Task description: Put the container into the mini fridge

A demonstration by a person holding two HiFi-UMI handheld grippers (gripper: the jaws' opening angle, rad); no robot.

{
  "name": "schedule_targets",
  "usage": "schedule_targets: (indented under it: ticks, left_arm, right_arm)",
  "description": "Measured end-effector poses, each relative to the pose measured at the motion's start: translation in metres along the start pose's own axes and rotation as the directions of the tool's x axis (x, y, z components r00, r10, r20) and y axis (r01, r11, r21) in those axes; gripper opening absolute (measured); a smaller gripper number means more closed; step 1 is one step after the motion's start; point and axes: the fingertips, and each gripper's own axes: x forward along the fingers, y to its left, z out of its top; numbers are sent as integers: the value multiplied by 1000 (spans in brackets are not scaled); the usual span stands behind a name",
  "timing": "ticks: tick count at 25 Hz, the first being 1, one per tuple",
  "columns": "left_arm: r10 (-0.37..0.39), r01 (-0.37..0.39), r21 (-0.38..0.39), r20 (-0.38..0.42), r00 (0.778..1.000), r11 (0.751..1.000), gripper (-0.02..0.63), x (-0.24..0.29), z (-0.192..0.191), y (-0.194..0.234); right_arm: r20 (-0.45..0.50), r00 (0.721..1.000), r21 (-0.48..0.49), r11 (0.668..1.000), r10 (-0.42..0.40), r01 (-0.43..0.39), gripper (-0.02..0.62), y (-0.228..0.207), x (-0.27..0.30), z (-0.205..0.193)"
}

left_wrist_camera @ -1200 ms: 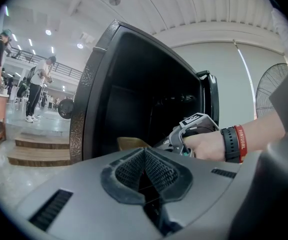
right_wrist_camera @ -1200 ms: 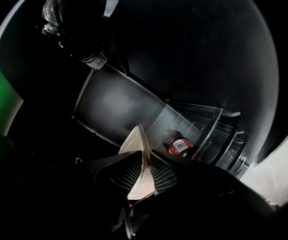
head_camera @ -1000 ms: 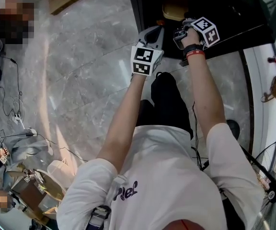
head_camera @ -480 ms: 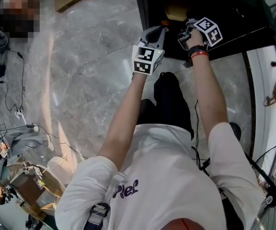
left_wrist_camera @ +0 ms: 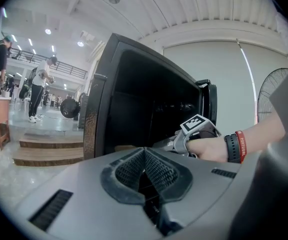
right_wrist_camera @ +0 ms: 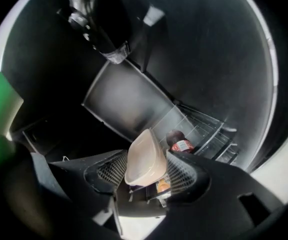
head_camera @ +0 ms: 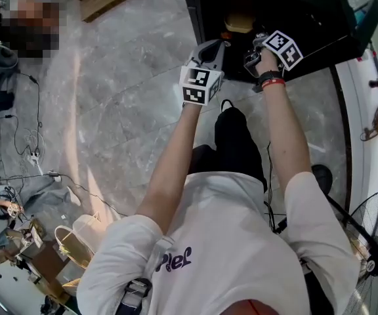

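Grey marble floor runs up to the open black mini fridge, and both claws are held at its mouth. The change that matters is in the right gripper: its jaws have just been opening and now stand wide, with the pale container between them but no longer pinched. A strip of dark shows between the tub and the left-hand pad. On the other side the tub's rim lies so near the pad that I cannot tell whether it brushes it. Past the jaw tips, deeper in the cabinet, a bottle with a red label lies on the wire shelf just beyond the right-hand pad, and the dark inner wall closes in above. From the head view the container shows as a yellowish shape inside the fridge, directly ahead of the right gripper. The left gripper waits beside it at the opening, its pads closed on each other with nothing between. I judge the tub delivered and let go, so the placing itself looks done. What remains is to draw the wide claw straight back so that neither pad catches the rim and drags the tub out.
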Motion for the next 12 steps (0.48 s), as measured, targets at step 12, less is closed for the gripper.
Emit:
schedule_targets:
  ticks: [12]
  left_arm:
    - [-20, 18, -35, -42, 999, 999, 20, -32, 36, -25]
  right_arm:
    - [-57, 998, -75, 997, -37, 33, 250, 31, -56, -12]
